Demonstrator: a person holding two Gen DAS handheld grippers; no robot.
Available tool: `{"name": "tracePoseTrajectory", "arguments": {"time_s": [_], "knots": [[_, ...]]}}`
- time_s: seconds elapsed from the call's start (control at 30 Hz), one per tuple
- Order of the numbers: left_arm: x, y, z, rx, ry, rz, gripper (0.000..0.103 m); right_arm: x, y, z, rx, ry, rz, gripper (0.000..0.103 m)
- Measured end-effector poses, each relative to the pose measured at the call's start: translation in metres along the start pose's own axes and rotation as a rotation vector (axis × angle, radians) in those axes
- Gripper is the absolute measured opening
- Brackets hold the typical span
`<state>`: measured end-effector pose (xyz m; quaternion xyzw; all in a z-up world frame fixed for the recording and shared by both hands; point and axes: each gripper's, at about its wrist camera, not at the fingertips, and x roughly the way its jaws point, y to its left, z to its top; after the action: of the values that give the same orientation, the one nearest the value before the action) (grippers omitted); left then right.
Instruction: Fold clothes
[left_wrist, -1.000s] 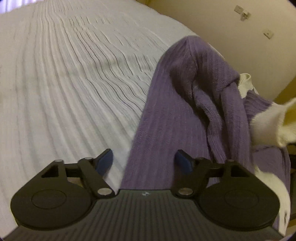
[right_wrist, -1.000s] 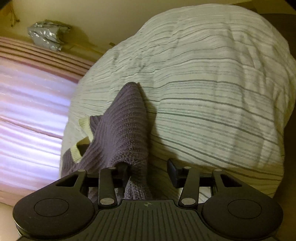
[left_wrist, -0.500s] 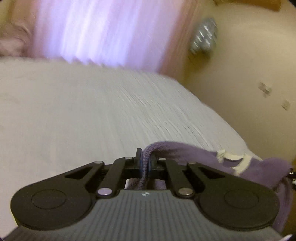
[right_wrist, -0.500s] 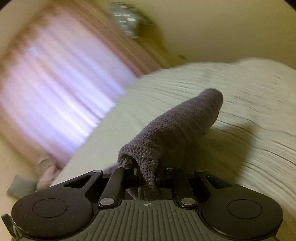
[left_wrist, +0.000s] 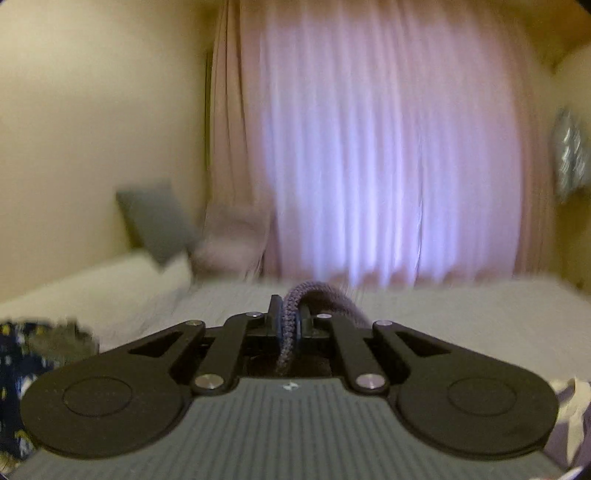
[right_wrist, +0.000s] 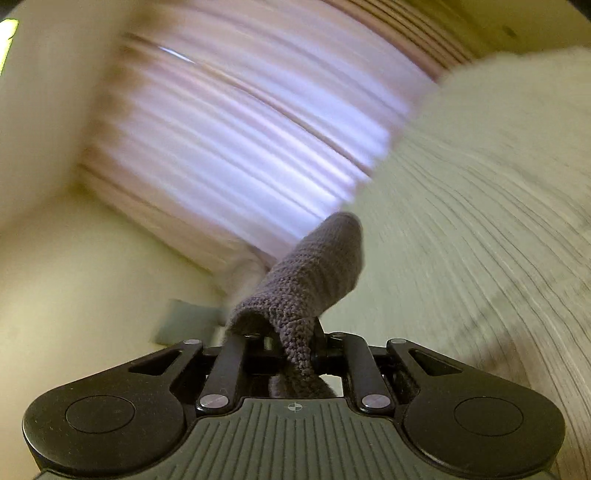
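1. Purple knit sweater (left_wrist: 295, 314) is pinched between the closed jaws of the left gripper (left_wrist: 290, 318); a thin ridge of fabric is seen running up over the fingertips and falling away to the far right.
2. More purple fabric with a cream trim (left_wrist: 572, 406) is visible at the near right edge of the left wrist view.
3. In the right wrist view the right gripper (right_wrist: 295, 347) is clamped on the same sweater (right_wrist: 310, 273); a rolled fold stands up past the fingertips, and loose knit hangs down between the linkage bars.
4. White ribbed bedspread (left_wrist: 461, 325) is seen below and beyond the garment in both views, heavily blurred.
5. Pink curtain (left_wrist: 369, 147) fills the far side, backlit.
6. A grey pillow (left_wrist: 155, 221) is propped against the wall at far left; a dark patterned item (left_wrist: 14, 387) sits at the near left edge, too blurred to identify.
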<state>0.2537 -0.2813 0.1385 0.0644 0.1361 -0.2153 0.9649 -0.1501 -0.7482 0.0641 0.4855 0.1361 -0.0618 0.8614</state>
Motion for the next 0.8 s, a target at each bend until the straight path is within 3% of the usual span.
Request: {"name": "tracePoseTrajectory", "arguments": {"time_s": [0.07,0.13,0.2,0.33,0.47,0.63,0.77,0.8], "knots": [[0.032,0.005,-0.036,0.029,0.144,-0.012,0.011,0.036,-0.021,-0.008,-0.042,0.05,-0.22,0.059],[0.047,0.013,-0.083,0.043,0.259,-0.043,0.012,0.052,-0.038,-0.031,-0.158,0.077,-0.398,0.062],[0.049,0.024,-0.132,0.013,0.349,-0.092,0.012,0.06,-0.044,-0.06,-0.31,0.115,-0.453,0.062],[0.023,0.028,-0.21,-0.085,0.477,-0.237,0.012,0.074,-0.014,-0.122,-0.743,0.144,-0.385,0.062],[-0.007,0.006,-0.243,-0.155,0.507,-0.377,0.014,0.115,0.033,-0.184,-1.139,0.192,-0.263,0.062],[-0.026,-0.007,-0.253,-0.232,0.482,-0.427,0.015,0.198,0.017,-0.245,-1.401,0.36,-0.243,0.062],[-0.015,0.004,-0.266,-0.263,0.519,-0.391,0.015,0.242,-0.005,-0.268,-1.512,0.456,-0.241,0.062],[-0.013,0.007,-0.269,-0.269,0.527,-0.382,0.015,0.25,-0.009,-0.271,-1.528,0.473,-0.241,0.055]]}}
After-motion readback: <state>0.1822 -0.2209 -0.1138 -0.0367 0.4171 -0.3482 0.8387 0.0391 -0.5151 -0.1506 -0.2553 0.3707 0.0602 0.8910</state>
